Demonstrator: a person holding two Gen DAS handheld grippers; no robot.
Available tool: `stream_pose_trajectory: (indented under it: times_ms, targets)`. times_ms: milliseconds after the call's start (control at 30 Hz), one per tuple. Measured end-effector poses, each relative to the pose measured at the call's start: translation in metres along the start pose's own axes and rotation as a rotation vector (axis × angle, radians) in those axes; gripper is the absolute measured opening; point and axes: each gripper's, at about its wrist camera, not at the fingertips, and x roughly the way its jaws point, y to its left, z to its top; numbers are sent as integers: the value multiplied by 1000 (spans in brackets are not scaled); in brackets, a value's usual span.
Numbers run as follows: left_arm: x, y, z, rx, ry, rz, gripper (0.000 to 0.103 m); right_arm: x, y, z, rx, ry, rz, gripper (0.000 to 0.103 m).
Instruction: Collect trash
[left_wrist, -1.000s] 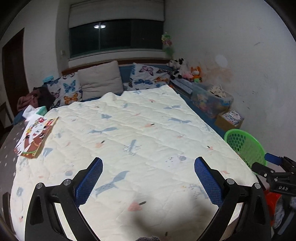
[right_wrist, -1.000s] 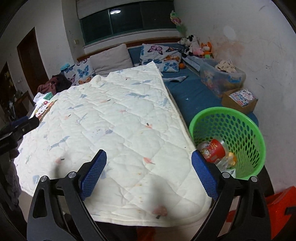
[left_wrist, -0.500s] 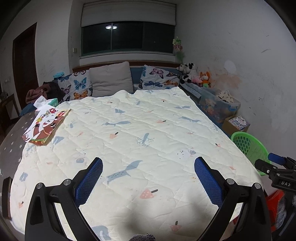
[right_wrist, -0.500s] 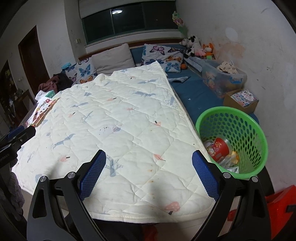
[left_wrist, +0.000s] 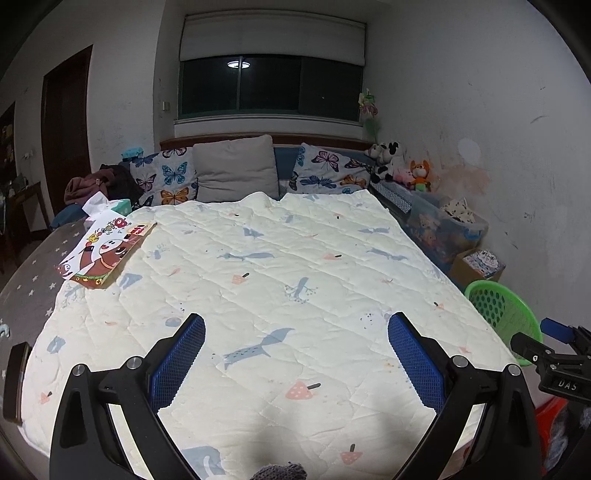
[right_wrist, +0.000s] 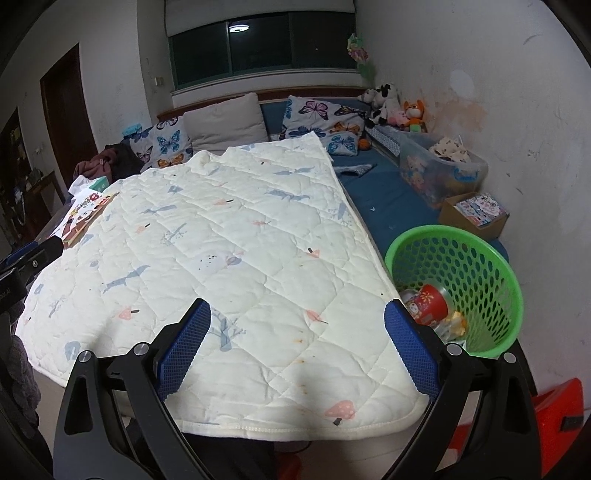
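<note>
A green mesh basket (right_wrist: 476, 266) stands at the bed's right corner and holds a red can (right_wrist: 430, 304) and other wrappers; its rim (left_wrist: 495, 291) also shows in the left wrist view. My left gripper (left_wrist: 295, 354) hangs open over the near end of the cream quilt (left_wrist: 280, 280), with nothing between its blue pads. My right gripper (right_wrist: 295, 343) is open too, above the quilt's near right corner (right_wrist: 332, 369), left of the basket. The right gripper's tip (left_wrist: 550, 354) appears at the far right of the left wrist view. No loose trash shows on the quilt.
A picture book (left_wrist: 107, 247) and a tissue box (left_wrist: 120, 206) lie at the bed's left side. Pillows (left_wrist: 236, 170) line the headboard. Plush toys (right_wrist: 395, 107), a clear storage bin (right_wrist: 439, 166) and a cardboard box (right_wrist: 476, 214) stand along the right wall. Something red (right_wrist: 554, 417) sits on the floor.
Both grippers have drawn back and risen from the bed, so more of the room shows. The basket has slid toward the right edge in both views. Both stay open.
</note>
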Motion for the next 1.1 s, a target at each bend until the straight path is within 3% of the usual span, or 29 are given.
stream_pose_trajectory:
  times_ms: [1100]
  targets:
    - [-3, -11, -5, 8, 6, 17, 96, -6, 0, 3, -7, -17, -6, 94]
